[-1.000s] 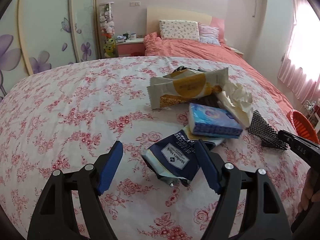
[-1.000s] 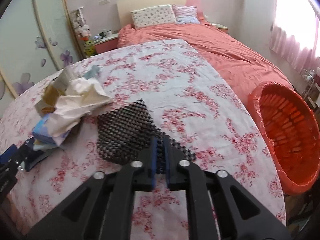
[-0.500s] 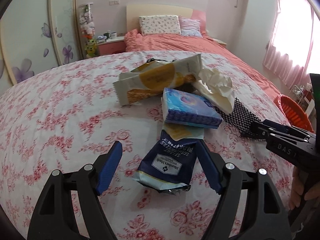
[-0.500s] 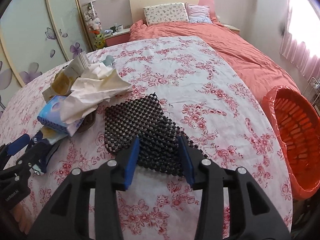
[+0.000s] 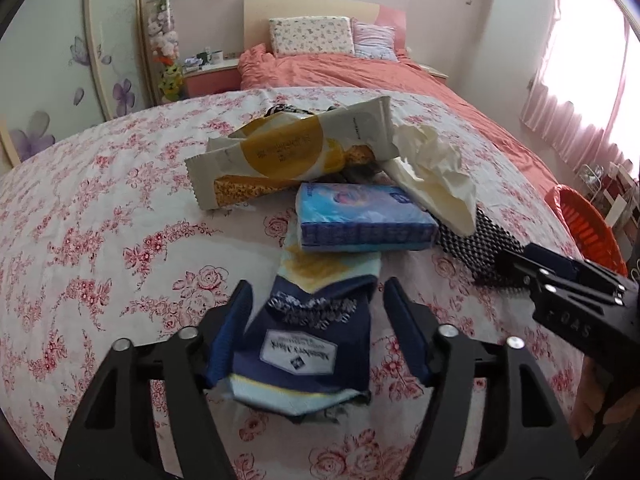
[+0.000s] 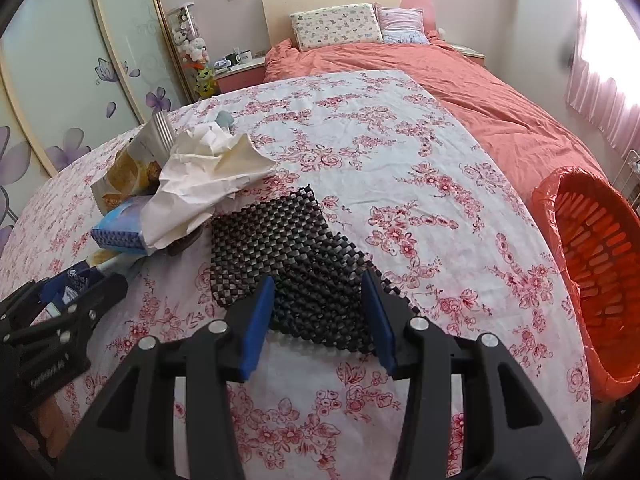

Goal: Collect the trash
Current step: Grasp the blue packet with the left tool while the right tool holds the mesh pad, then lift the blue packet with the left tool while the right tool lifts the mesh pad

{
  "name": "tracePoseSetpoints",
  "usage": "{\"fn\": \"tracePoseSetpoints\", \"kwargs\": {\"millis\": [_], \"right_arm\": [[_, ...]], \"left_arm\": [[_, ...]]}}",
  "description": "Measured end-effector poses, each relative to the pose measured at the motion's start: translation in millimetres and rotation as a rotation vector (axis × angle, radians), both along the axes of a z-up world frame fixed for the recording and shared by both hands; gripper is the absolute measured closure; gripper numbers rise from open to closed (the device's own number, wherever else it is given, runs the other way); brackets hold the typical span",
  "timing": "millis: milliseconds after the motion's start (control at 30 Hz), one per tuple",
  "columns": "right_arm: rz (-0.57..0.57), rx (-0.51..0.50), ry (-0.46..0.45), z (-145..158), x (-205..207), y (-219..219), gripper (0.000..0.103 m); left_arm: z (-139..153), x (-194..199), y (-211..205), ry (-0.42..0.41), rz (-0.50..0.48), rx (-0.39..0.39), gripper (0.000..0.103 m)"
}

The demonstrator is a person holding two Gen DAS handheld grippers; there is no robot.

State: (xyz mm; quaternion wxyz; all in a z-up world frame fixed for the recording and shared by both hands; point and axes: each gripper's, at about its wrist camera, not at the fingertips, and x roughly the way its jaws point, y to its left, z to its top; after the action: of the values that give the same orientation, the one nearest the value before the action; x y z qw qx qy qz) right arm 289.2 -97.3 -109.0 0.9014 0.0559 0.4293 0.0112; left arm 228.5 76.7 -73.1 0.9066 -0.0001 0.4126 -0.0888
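Observation:
A navy snack packet [image 5: 304, 344] lies on the floral bedspread [image 5: 100, 208] between the fingers of my left gripper [image 5: 317, 286]. Its jaws are closing; the left pad touches the packet and the right pad stands just off it. Beyond it lie a blue tissue pack [image 5: 360, 216], a yellow-and-white wrapper [image 5: 288, 156] and crumpled paper [image 5: 436, 168]. A black mesh mat [image 6: 288, 240] lies flat on the bed. My right gripper [image 6: 318, 277] straddles the mat's near edge with its jaws opening and its pads clear of the mat.
An orange basket [image 6: 600, 264] lined with a red bag stands beside the bed at the right. A coral duvet [image 6: 460, 92] and pillows [image 6: 336, 26] cover the far end. Sliding wardrobe doors [image 6: 60, 92] run along the left.
The right gripper, shut on the mesh mat's edge a second ago, has opened. The left gripper has moved forward over the navy packet and its jaws have narrowed.

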Motion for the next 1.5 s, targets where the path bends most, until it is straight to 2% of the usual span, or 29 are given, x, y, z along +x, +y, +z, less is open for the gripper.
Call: {"fn": "tracePoseSetpoints", "kwargs": {"millis": [33,67,133,267,367,567,1267,1400,1467,1500], "right_arm": [[0.0,0.0,0.0,0,0,-1,0.057],[0.0,-0.003,0.001,0,0,-1,0.057],[0.0,-0.008,0.001,0,1,-1,0.057],[0.0,-0.005,0.001,-1,1,-1,0.057],[0.0,-0.012,0.002,0,0,-1,0.057],[0.001,-0.023,0.004,0,0,2,0.057],[0.003,-0.01,0.003,0,-1,1,0.055],[0.018,0.033,-0.002,2,-1,0,0.048],[0.026,0.054,-0.001,6,-1,0,0.045],[0.031,0.052,-0.014,10,-2,1,0.04]], "left_arm": [[-1,1,2,0.009,0.005,-0.005,0.051],[-2,1,4,0.018,0.006,-0.014,0.052],[-2,-3,9,0.02,0.014,-0.017,0.06],[0,-12,25,0.006,0.054,0.041,0.06],[0,-16,47,0.009,0.118,0.069,0.059],[-1,-17,88,0.029,0.261,-0.005,0.059],[-1,-15,86,0.033,0.258,-0.004,0.052],[0,-14,87,0.031,0.255,-0.016,0.051],[0,-14,86,0.034,0.252,0.008,0.051],[-1,-14,86,0.038,0.258,0.027,0.046]]}}
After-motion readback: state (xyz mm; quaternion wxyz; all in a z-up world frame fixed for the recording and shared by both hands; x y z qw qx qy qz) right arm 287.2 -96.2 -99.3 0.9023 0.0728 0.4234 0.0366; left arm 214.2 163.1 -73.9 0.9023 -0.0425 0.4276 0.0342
